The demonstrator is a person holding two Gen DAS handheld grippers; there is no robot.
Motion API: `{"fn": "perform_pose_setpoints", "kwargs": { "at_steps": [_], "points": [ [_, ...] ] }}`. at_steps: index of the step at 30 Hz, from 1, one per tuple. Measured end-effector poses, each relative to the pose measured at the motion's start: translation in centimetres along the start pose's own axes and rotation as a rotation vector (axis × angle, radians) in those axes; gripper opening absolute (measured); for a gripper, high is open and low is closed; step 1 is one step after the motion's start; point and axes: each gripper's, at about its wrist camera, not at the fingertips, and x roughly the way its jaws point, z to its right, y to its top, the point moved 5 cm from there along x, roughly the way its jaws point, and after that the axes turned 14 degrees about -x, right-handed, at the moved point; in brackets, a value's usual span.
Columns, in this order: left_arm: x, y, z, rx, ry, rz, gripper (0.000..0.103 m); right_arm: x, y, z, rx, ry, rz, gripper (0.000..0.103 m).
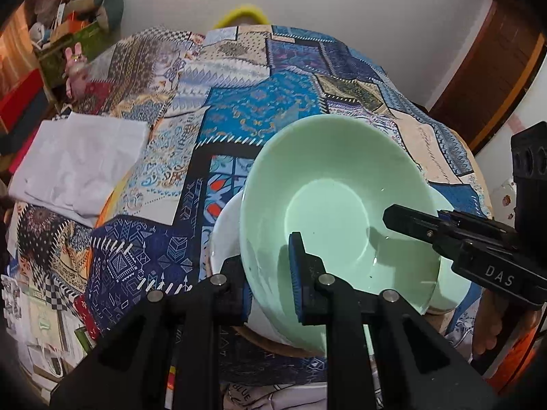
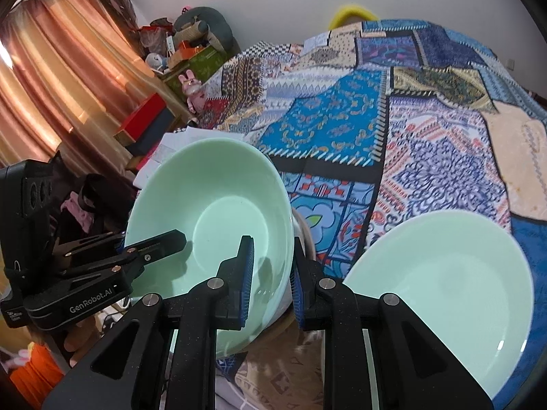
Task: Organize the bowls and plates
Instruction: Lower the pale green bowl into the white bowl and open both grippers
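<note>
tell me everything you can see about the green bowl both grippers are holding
The green bowl is pale mint, glossy, ceramic-looking, deep with a round flat base, and empty. It is tilted, its opening facing the cameras. The left gripper and the right gripper each clamp its rim, one finger inside and one outside, on opposite sides. It appears to sit in a white bowl beneath it, above the patterned cloth.

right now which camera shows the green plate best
The right wrist view: the green plate lies almost whole on the patterned cloth, beside the bowl. The left wrist view does not show it clearly.
</note>
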Motion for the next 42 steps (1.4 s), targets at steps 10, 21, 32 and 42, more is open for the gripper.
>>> {"fn": "perform_pose_setpoints", "kwargs": {
  "at_steps": [10, 21, 32, 42],
  "points": [
    [1.8, -0.5, -1.8, -0.027, 0.005, -0.027, 0.018, 2.1, -1.2, -0.3, 0.02, 0.002, -0.057, 0.018],
    [2.2, -0.4, -2.3, -0.012, 0.017, -0.006, 0.018, 2.5, -1.3, -0.8, -0.01, -0.012, -0.065, 0.018],
    [2.5, -1.0, -1.9, 0.071, 0.073, 0.026, 0.018, 1.7, -1.0, -0.7, -0.036, -0.038, -0.046, 0.021],
    [2.7, -1.3, -1.3, 0.114, 0.107, 0.038, 0.02, 1.0, -1.0, -0.3, -0.073, -0.105, -0.022, 0.028]
  ]
}}
